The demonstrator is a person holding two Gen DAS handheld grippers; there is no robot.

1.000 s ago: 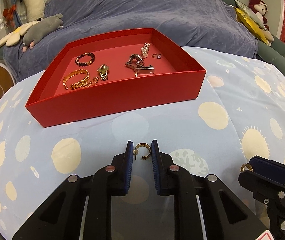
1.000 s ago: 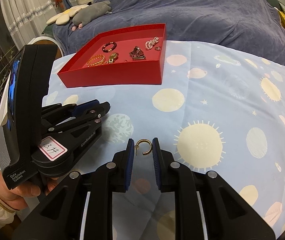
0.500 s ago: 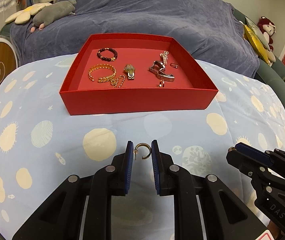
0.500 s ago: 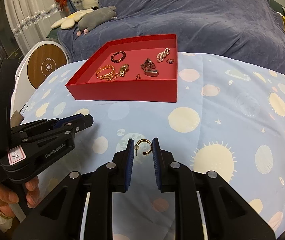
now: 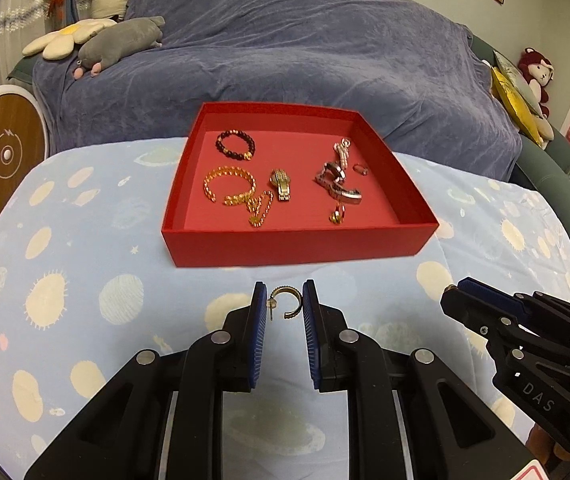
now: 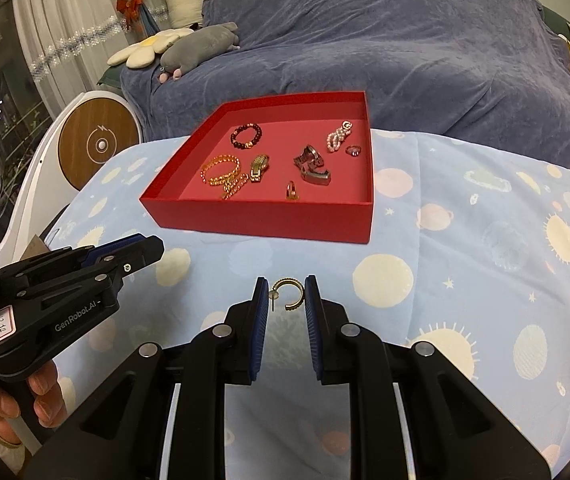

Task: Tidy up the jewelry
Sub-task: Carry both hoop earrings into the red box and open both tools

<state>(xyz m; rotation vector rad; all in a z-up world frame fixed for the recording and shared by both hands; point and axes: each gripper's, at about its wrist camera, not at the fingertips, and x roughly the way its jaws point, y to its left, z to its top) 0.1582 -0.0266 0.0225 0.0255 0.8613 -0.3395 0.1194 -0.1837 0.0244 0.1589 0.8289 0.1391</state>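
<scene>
One gold hoop earring (image 5: pixel 285 302) is pinched in the left gripper (image 5: pixel 284 304), its twin (image 6: pixel 287 295) in the right gripper (image 6: pixel 287 297), both above the patterned cloth (image 6: pixel 465 264) short of the red tray (image 5: pixel 297 246). Step in hand: carrying. Next, I judge, each must clear the near wall and release inside.

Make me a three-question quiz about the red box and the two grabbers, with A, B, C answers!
1. Where is the red box?
A. on the spotted blue cloth
B. on the sofa
C. on the floor

2. What colour is the bead bracelet at the box's back?
A. white
B. dark
C. green

3. What does the left gripper do?
A. stands wide open
B. pinches a gold hoop earring
C. holds a watch

Answers: 1 A, the cloth lies under it; 2 B, the beads look nearly black; 3 B, the hoop sits between its blue pads.
</scene>
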